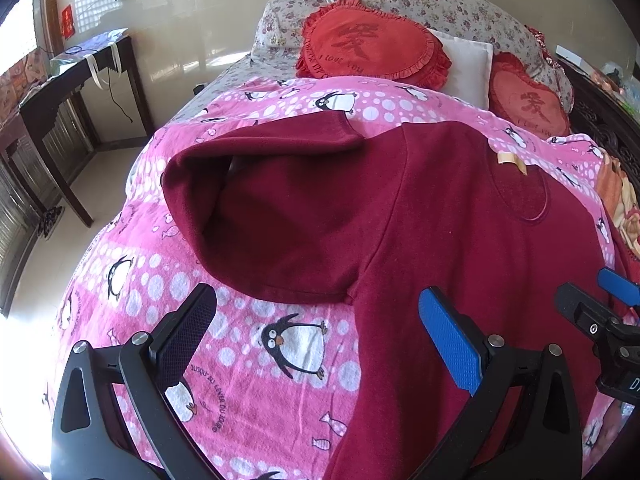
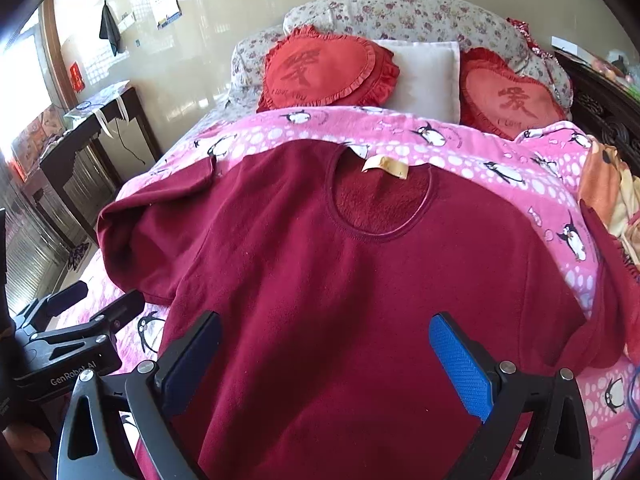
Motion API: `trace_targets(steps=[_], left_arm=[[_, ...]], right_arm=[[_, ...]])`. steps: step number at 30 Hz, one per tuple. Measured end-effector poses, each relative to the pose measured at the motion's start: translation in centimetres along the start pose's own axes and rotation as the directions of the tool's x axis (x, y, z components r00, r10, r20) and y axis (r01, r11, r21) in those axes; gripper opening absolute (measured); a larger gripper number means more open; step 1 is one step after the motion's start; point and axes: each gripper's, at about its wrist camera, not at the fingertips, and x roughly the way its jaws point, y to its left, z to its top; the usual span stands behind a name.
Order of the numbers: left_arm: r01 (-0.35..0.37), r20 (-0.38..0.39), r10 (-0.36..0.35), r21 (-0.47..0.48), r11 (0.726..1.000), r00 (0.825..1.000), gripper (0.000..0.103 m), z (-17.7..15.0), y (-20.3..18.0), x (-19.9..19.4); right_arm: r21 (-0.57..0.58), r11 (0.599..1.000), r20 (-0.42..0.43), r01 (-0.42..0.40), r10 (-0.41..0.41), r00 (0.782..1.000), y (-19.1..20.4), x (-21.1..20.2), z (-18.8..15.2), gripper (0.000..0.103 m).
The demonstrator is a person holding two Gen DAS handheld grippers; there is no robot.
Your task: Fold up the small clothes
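A dark red long-sleeved top lies spread flat on a pink penguin blanket, neck hole and tan label toward the pillows. Its left sleeve is bent back on itself. It also shows in the left wrist view. My left gripper is open and empty, above the blanket and the top's left edge near the armpit. My right gripper is open and empty above the top's lower middle. Each gripper shows in the other's view: the right gripper and the left gripper.
Two red heart cushions, a white pillow and floral pillows lie at the bed's head. A dark wooden desk stands left by the wall. An orange patterned cloth lies at the right. A dark carved headboard is at the far right.
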Motion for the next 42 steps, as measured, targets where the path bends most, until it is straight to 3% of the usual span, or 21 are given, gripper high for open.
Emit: trace_targets(steps=[30,33,38,42], left_arm=[[-0.087,-0.046,0.082,-0.116,0.989,0.996,0.102,1.0,6.5,5.1],[-0.101,-0.061,0.093,-0.142,0.985,0.994,0.102,1.2,7.4,6.1],[-0.131,-0.082,0.117,-0.184,0.974,0.99,0.102,1.4,9.0,7.7],[-0.145,-0.093,0.129,-0.199,0.969,0.987,0.102,1.2,10.1,8.7]], right_arm=[[-0.095,0.994,-0.033,-0.062,0.059,0.998,5.7,5.7,3.6,0.103],[-0.095,0.991,-0.009,-0.097,0.097,0.995,6.3,6.0,4.9,0.098],[-0.049,0.981,0.0,-0.187,0.187,0.982,7.4,8.2,8.6,0.079],[-0.005,0.964,-0.018,-0.268,0.268,0.963,8.7,10.7,10.9,0.078]])
